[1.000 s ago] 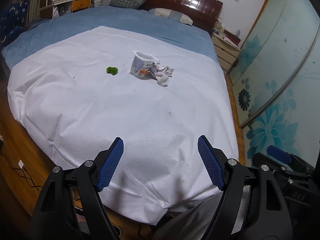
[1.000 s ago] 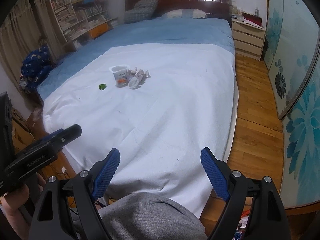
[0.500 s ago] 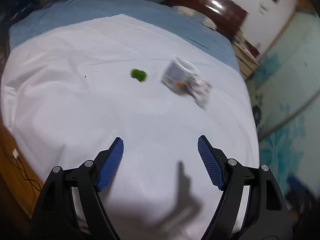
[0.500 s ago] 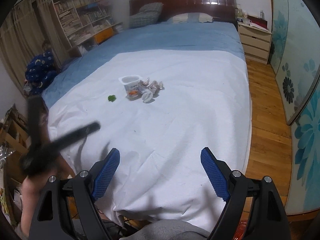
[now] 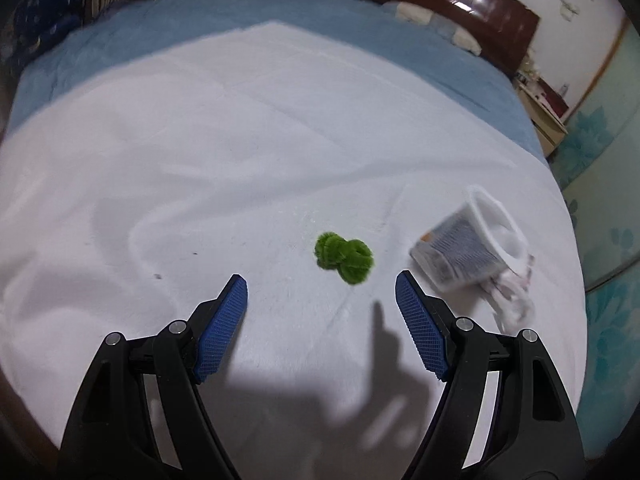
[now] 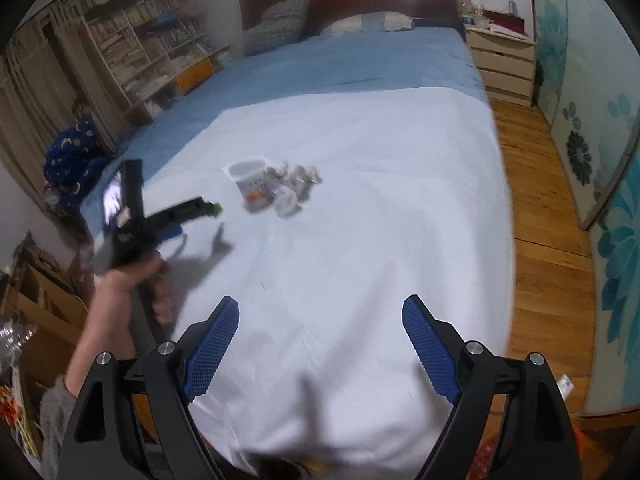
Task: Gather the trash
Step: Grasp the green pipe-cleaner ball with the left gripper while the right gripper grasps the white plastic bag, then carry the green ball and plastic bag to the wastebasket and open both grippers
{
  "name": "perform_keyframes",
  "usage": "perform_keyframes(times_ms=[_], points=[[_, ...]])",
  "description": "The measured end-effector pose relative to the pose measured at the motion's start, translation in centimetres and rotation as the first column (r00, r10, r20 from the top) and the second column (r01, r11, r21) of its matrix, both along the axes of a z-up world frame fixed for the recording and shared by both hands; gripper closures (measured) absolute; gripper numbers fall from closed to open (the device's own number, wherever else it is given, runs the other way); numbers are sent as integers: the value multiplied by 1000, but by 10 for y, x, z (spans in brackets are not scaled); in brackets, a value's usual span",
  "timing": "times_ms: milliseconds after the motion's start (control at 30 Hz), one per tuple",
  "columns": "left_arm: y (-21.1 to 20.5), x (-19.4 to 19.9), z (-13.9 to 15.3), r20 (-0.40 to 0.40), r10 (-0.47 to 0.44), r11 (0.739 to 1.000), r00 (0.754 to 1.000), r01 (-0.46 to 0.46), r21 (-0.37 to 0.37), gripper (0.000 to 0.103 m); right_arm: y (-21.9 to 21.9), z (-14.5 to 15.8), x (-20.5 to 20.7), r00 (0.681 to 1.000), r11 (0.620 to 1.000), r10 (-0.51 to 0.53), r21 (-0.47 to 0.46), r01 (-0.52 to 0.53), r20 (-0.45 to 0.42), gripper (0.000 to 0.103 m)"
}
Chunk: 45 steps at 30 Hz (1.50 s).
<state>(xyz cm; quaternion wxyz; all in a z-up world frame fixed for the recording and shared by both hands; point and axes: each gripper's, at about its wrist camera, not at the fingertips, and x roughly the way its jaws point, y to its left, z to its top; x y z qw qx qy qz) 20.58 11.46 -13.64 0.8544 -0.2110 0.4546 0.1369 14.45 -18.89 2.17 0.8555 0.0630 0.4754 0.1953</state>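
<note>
Left gripper [image 5: 321, 292] spread wide, short of green wad [image 5: 345, 256], probably lined up to straddle it. Cup [image 5: 469, 246] beside, on sheet [image 5: 200, 160]. Right gripper [image 6: 321, 316] spread, empty, held back.

The left gripper [image 5: 321, 292] is held with jaws spread wide above the white sheet [image 5: 200, 168]. A green fuzzy wad [image 5: 345, 257] is seen just beyond the fingertips. A plastic cup [image 5: 472, 248], blurred, is tipped near the sheet's right edge, crumpled paper [image 5: 514, 300] touching it.
</note>
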Motion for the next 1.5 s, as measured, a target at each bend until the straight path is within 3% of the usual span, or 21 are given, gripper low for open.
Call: perform_keyframes(times_ms=[67,200,233,267,367,433,500,567,667,767,1000,1200,1500], points=[[2,6,-5,-19,5,1000,1000,-5,-1,27,20,-10,24,1000,1000,1,10,-1,-9,20],[-1,10,-6,-32,5,999,999,-3,40,29,70,-26,62,996,996,67,-69,-63,64,21],[-2,11,-6,-40,10,999,999,-8,53,37,83,-35,76,995,995,80,-72,-76,56,21],[-1,9,-6,-45,23,997,999,-19,71,51,89,-40,84,996,994,79,-75,-75,44,21],[1,8,-5,-35,34,998,999,-32,53,80,107,-62,109,998,994,64,-95,-61,24,24],[7,4,-5,-22,40,999,999,-40,18,91,115,-80,124,998,992,62,-112,-62,-11,31],[11,1,-7,-3,39,999,999,-39,-15,92,115,-93,134,999,992,37,-121,-41,-32,38],[15,-5,-6,19,38,998,999,-37,-53,100,114,-100,140,999,993,25,-111,-29,-34,45],[16,-15,-2,38,44,997,998,-42,-60,100,117,-104,146,999,994,37,-106,-40,-31,68],[10,-17,3,52,38,998,998,-36,-46,100,120,-105,146,998,993,51,-101,-54,-32,82],[-5,-43,31,118,-13,999,993,9,37,100,100,-85,129,998,998,56,-39,-57,-13,84],[-2,-64,41,139,-6,1000,990,3,20,100,97,-67,119,997,998,66,-20,-66,31,87],[-22,-99,70,202,-17,1000,979,14,17,100,59,20,40,980,997,72,14,-76,184,87]])
